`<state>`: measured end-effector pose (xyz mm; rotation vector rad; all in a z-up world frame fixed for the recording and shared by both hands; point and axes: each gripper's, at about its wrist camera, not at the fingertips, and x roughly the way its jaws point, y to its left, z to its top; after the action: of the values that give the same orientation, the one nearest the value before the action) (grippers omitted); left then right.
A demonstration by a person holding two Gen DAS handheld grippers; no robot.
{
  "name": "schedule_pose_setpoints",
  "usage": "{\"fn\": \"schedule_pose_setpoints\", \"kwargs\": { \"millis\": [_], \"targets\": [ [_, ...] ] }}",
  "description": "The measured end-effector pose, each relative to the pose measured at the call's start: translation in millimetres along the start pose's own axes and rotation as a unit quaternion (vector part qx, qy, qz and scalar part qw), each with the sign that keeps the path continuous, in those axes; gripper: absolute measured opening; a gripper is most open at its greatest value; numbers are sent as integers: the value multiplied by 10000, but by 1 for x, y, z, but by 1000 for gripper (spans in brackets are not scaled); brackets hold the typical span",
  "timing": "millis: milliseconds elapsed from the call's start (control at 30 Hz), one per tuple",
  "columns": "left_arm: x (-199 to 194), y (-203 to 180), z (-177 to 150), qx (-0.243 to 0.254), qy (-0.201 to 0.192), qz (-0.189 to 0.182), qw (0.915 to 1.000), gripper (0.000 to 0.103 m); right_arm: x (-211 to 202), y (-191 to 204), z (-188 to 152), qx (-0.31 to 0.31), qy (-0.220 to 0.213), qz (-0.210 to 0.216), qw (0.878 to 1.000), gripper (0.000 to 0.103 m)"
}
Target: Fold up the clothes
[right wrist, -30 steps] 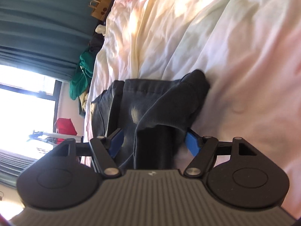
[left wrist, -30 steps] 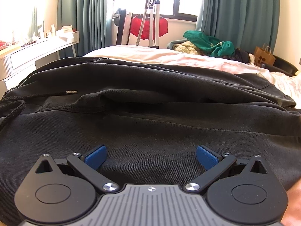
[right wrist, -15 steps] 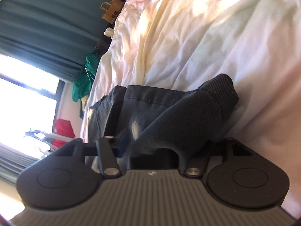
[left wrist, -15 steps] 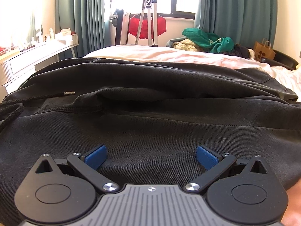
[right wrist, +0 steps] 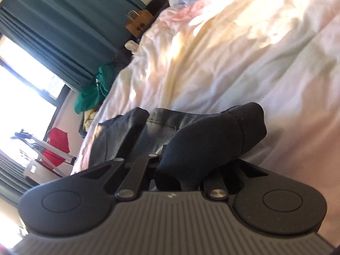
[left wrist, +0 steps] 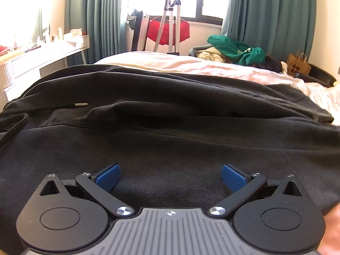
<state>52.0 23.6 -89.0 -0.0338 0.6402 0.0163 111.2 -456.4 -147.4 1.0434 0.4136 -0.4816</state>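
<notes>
A black hoodie (left wrist: 170,114) lies spread over the bed and fills the left wrist view, its drawcord (left wrist: 14,123) at the left. My left gripper (left wrist: 170,176) is open, its blue pads (left wrist: 107,176) resting on the fabric with nothing between them. In the right wrist view, my right gripper (right wrist: 182,170) is shut on the hoodie's ribbed sleeve cuff (right wrist: 214,140), which bulges out above the jaws; the pads are hidden by the cloth. The rest of the garment (right wrist: 131,133) trails behind it.
The bed has a rumpled cream sheet (right wrist: 244,59). A pile of green and yellow clothes (left wrist: 231,50) lies at its far side. A brown paper bag (left wrist: 297,64), a white desk (left wrist: 42,57) and a rack with a red garment (left wrist: 167,31) stand around it.
My right gripper has closed on the sleeve cuff and lifted it off the sheet, tilting the view. My left gripper has stayed open on the hoodie.
</notes>
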Motion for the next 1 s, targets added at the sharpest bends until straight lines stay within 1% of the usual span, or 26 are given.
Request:
{"fn": "schedule_pose_setpoints", "kwargs": {
  "millis": [100, 233, 267, 300, 467, 533, 567, 633, 700, 767, 800, 833, 900, 1000],
  "targets": [
    [-16, 11, 7, -176, -28, -67, 9998, 103, 1, -2, -1, 60, 44, -24, 10000, 13],
    [-49, 34, 22, -491, -28, -181, 9986, 103, -1, 8, -4, -361, -5, -134, 9993, 13],
    [-60, 41, 27, -557, -6, -148, 9983, 103, -2, 10, -5, -455, -7, -166, 9988, 13],
    [-70, 49, 32, -618, 47, -88, 9980, 103, -3, 12, -5, -529, -6, -193, 9984, 13],
    [-112, 110, 46, -1206, 430, -119, 9917, 103, -8, 15, -6, -685, -11, -206, 9974, 13],
    [-120, 140, 43, -1798, 696, -130, 9811, 103, -8, 17, -7, -785, -16, -250, 9966, 13],
    [-124, 155, 41, -2092, 828, -136, 9743, 103, -8, 18, -7, -814, -15, -271, 9963, 13],
    [-131, 185, 38, -2672, 1088, -146, 9574, 103, -8, 18, -8, -817, -5, -302, 9962, 13],
    [-138, 215, 35, -3240, 1344, -156, 9363, 103, -7, 18, -7, -812, 10, -315, 9962, 13],
    [-145, 244, 31, -3782, 1593, -162, 9118, 103, -7, 18, -7, -805, 29, -321, 9962, 13],
    [-144, 253, 27, -3982, 1703, -148, 9012, 103, -7, 17, -7, -785, 45, -327, 9964, 13],
    [-141, 261, 23, -4133, 1791, -119, 8927, 103, -7, 16, -7, -753, 64, -332, 9966, 13],
    [-136, 273, 15, -4390, 1912, -46, 8779, 103, -7, 15, -6, -699, 91, -332, 9970, 13],
    [-126, 281, 7, -4574, 2028, 88, 8658, 103, -6, 14, -7, -688, 118, -349, 9970, 14]
  ]
}}
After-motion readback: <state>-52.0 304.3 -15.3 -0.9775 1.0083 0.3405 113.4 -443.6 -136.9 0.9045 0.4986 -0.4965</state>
